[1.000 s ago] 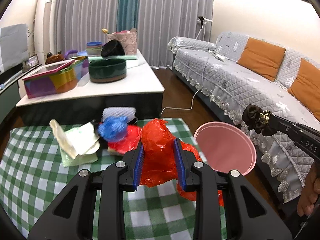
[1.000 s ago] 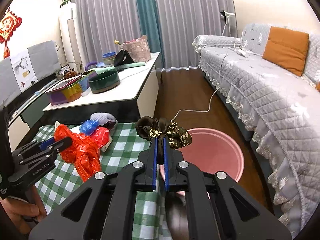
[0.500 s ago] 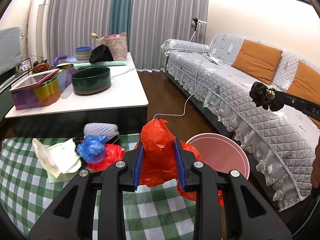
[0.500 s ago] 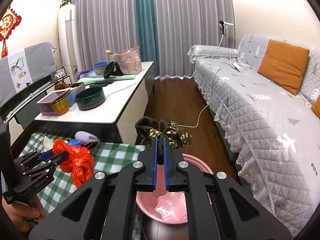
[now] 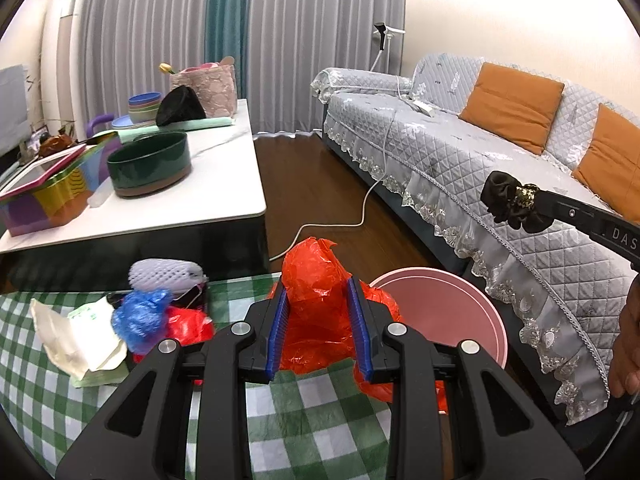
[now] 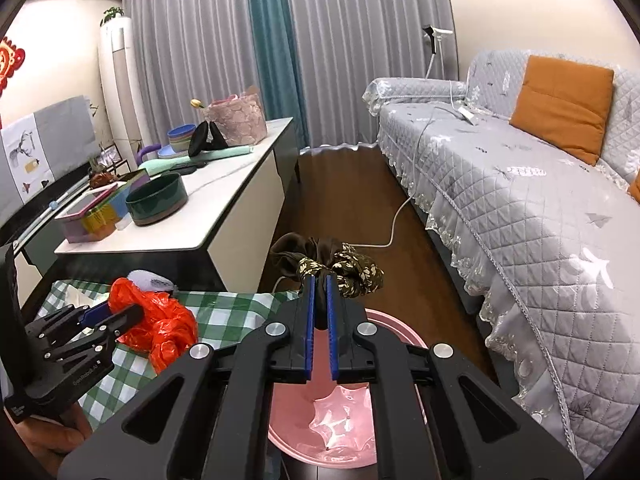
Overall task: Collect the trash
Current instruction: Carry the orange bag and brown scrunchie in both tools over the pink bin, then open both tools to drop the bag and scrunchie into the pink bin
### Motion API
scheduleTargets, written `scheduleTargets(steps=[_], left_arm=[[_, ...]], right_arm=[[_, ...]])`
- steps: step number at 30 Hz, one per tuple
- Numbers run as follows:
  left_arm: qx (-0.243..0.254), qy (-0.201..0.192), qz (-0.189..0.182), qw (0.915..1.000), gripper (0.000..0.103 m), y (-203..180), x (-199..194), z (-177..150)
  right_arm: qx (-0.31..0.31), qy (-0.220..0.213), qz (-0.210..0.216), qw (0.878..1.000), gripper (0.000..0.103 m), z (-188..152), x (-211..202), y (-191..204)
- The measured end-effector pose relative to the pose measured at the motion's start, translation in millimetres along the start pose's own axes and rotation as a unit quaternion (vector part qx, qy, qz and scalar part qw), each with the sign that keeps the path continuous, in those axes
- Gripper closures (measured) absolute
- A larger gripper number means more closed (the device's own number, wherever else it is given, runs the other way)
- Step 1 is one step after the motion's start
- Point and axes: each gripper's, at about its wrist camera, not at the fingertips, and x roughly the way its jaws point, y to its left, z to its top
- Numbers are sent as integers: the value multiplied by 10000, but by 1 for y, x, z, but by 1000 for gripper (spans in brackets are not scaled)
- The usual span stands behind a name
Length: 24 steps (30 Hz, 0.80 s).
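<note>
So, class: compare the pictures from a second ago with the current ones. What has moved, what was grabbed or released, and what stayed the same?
The right tool has carried the dark scrunchie from beside the pink bin to above its opening. The left tool has lifted the red plastic bag slightly toward the bin. Nothing was taken hold of or let go: both tools stay shut on their loads. The trash pile on the checked cloth is unchanged.

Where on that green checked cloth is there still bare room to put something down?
The checked cloth is bare along its near side, below the pile, and at its far left edge. It is crowded at the back: white paper wrappers, a blue bag, a white foam net. The red plastic bag in the left tool covers the corner by the pink bin.
</note>
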Motion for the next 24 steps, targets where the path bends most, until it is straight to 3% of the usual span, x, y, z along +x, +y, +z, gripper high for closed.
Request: scheduleTargets(steps=[24], left_arm=[[352,183,-520,9979,74,-49,57,1]], right_arm=[[192,376,-185,9989,97,-8,38,-23]])
